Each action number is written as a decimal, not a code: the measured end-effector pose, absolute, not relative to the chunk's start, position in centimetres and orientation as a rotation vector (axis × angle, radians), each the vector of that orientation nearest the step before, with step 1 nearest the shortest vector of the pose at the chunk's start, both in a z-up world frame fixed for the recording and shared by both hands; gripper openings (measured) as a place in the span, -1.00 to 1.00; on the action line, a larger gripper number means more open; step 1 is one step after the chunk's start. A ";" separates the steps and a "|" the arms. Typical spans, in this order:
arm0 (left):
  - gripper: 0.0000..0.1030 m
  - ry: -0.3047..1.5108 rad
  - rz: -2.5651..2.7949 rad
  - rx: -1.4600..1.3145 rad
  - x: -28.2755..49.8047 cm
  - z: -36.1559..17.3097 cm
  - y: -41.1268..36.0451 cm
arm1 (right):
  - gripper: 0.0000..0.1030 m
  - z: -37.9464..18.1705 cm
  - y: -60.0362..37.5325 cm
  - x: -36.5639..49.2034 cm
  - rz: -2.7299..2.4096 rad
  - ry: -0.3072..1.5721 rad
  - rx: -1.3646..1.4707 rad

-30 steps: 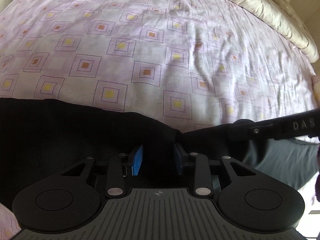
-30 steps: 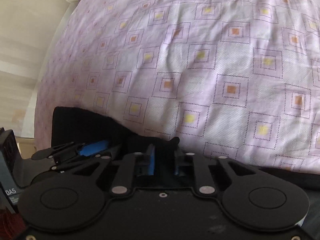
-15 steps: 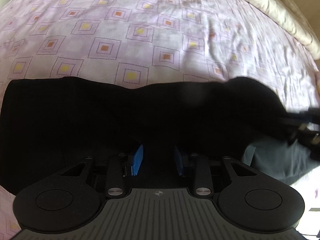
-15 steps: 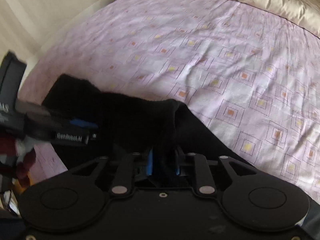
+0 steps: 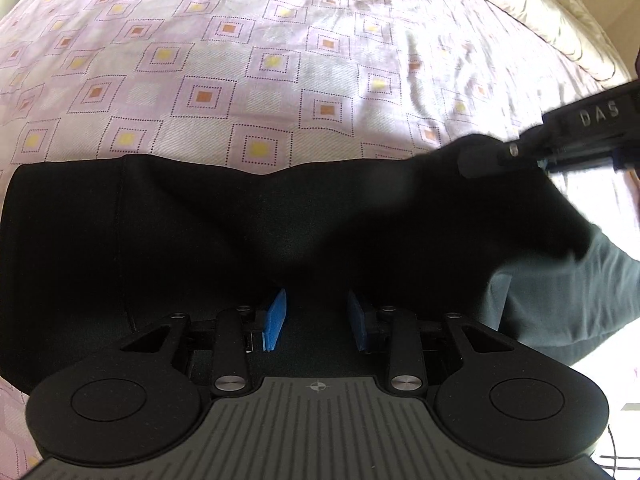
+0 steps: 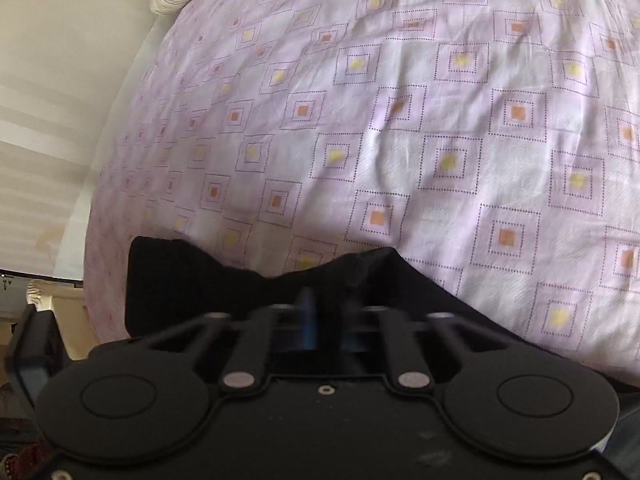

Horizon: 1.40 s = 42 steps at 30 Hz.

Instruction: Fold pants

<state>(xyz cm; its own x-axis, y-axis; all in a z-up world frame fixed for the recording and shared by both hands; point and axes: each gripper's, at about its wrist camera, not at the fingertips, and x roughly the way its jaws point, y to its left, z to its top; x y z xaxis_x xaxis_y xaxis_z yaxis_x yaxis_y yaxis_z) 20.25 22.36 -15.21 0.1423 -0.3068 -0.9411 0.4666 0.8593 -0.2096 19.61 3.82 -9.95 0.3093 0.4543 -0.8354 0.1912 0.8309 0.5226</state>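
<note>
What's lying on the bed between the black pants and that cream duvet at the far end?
Nothing: in the left wrist view, only bare patterned sheet stretches from the black pants to the cream duvet.

My right gripper (image 6: pixel 324 326) has just been closing; its blue fingers (image 6: pixel 307 320) now pinch a raised fold of the black pants (image 6: pixel 192 280), which lie on the bed's lilac square-patterned sheet (image 6: pixel 400 140), image slightly blurred.

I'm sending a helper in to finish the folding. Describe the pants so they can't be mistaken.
Start at the bed sheet, pale lilac with small yellow and orange squares. Along its near edge lies one wide dark spread of cloth: the pants. They are plain black, unlike the patterned sheet, the cream quilt at the far edge and the grey cloth beside them.
</note>
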 end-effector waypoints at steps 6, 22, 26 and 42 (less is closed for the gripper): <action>-0.36 1.309 -0.587 0.174 20.4 -15.5 22.3 | -0.93 -12.9 4.1 21.7 0.061 1.285 0.499; -0.35 1.284 -0.585 0.054 20.5 -12.8 22.7 | -0.04 -6.1 -0.3 13.9 -0.105 1.047 0.585; -0.35 1.304 -0.619 0.098 20.1 -13.3 21.4 | -0.04 -6.4 -0.7 8.2 -0.155 1.078 0.710; -0.34 1.432 -0.646 0.175 22.0 -15.9 20.9 | 0.25 -11.7 12.9 5.4 0.014 1.207 -0.048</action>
<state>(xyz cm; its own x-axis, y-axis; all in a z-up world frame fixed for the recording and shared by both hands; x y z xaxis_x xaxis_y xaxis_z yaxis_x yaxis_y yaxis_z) 21.97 20.93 -15.89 0.0028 -0.3074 -0.9516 0.5099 0.8190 -0.2631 5.36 12.86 -11.68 0.3558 -0.0147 -0.9344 -0.0365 0.9989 -0.0296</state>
